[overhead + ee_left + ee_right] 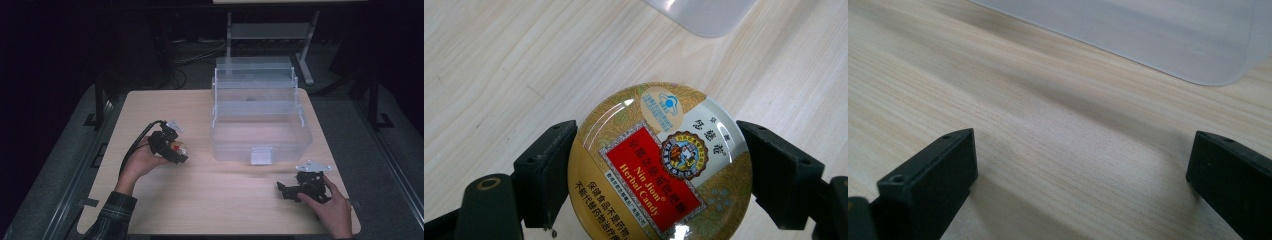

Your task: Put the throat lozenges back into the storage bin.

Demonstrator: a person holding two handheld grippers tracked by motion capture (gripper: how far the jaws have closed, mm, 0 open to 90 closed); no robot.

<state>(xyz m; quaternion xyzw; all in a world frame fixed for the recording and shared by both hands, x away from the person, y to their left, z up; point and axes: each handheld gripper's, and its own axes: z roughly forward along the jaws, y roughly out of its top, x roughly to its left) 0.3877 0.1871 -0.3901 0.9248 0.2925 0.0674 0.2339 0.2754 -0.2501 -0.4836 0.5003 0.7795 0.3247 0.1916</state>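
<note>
The left gripper (172, 148), held up in the left hand (142, 162), has its jaws clamped on a round candy tin (659, 162). The right gripper (286, 189), held low in the right hand (330, 207), has its jaws spread wide with nothing between them.

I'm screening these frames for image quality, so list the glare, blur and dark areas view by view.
High view: the surroundings are nearly black while the table is lit; the clear plastic box looks hazy and soft. Left gripper view: sharp, with white glare spots on the candy tin. Right gripper view: the jaws at the bottom look soft, and the box's corner is a pale blur.
</note>
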